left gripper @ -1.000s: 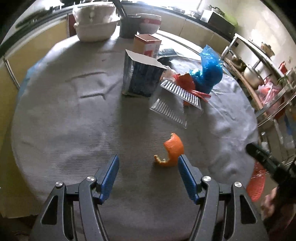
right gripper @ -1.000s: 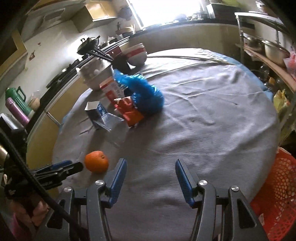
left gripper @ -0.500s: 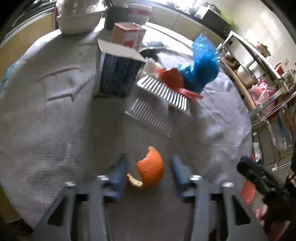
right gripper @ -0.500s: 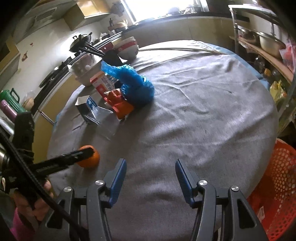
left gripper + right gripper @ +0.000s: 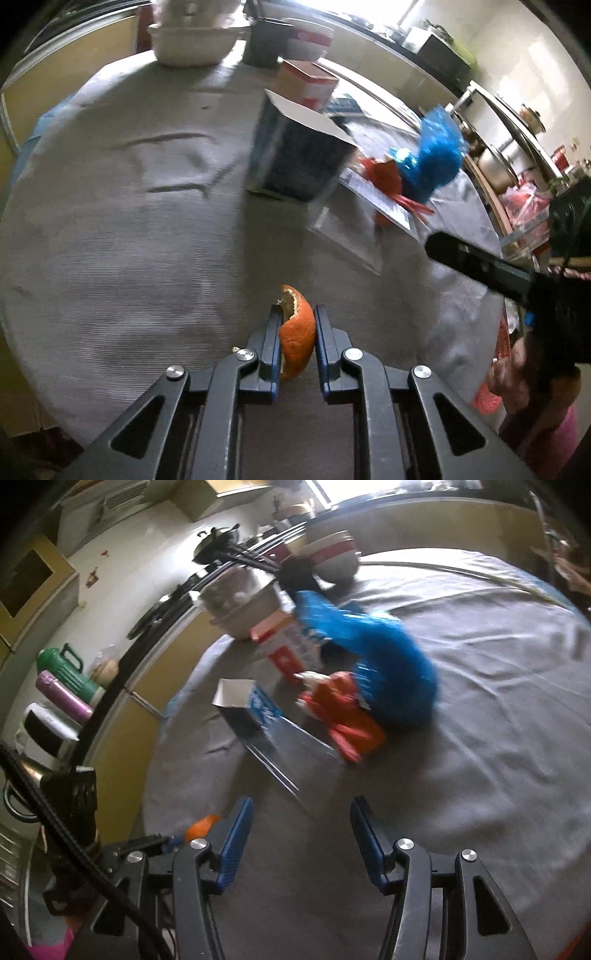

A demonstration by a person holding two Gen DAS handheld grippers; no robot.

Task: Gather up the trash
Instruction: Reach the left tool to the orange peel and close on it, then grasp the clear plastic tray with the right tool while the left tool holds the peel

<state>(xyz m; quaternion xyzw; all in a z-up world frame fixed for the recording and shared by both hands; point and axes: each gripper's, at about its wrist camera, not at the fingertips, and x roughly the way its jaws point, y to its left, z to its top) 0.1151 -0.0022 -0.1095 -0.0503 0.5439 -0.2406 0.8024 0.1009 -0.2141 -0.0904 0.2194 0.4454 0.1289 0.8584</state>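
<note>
Peel (image 5: 295,338) of orange, pinched tight in left tongs (image 5: 296,334), low over grey table (image 5: 110,240), near blue box (image 5: 295,162). Light, bendy, tears easy; hold by thick middle. Right tongs (image 5: 301,843) open, empty. Clear tray (image 5: 291,749) blurry, probably flimsy.

The right gripper (image 5: 301,830) stands open at the bottom of the frame over a grey cloth (image 5: 498,738), nothing between its blue pads. At centre lie a blue bag (image 5: 388,664), red wrapper (image 5: 351,716) and open carton (image 5: 240,701). At lower left an orange peel (image 5: 201,827) sits in the left gripper (image 5: 162,843).
</note>
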